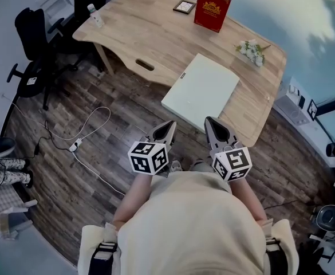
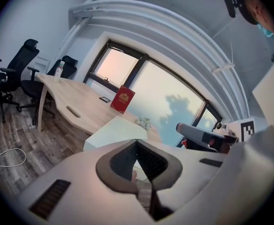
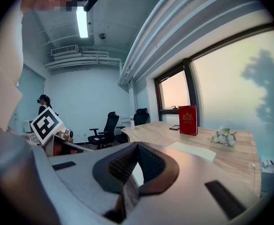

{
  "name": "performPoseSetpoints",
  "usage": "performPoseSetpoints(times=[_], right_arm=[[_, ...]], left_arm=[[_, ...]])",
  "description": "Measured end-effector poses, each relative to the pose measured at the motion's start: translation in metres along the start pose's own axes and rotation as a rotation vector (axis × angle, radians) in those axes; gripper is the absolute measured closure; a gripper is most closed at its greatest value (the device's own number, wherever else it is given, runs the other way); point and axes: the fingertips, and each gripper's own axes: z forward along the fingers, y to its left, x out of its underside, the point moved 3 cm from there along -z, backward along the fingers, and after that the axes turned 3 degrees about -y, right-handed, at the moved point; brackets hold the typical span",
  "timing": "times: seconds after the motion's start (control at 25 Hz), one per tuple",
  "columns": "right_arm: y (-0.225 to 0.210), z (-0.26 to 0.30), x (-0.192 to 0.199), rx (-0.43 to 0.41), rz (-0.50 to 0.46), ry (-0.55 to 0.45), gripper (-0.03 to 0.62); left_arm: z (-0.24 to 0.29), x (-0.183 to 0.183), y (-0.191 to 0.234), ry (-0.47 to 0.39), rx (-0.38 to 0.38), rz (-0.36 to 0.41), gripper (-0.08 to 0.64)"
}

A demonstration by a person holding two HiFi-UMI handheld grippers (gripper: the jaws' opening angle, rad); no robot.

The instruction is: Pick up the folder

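While the flat white rectangular folder [image 1: 201, 90] lay untouched, my left gripper [image 1: 167, 128] and right gripper [image 1: 213, 125] hovered near it, jaws together, empty.

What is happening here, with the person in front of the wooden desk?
A person stands in front of the wooden desk and holds the left gripper and the right gripper side by side, both shut and empty. They point toward the white folder, which lies flat at the desk's near edge. Neither gripper touches it, so the pick-up has not yet begun.
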Motion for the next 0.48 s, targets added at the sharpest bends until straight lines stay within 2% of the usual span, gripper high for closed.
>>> performPoseSetpoints(times=[0.48], right_arm=[[-0.021, 0.013, -0.005, -0.057, -0.01, -0.004, 0.574]], left_arm=[[0.015, 0.018, 0.01, 0.003, -0.041, -0.054, 0.54]])
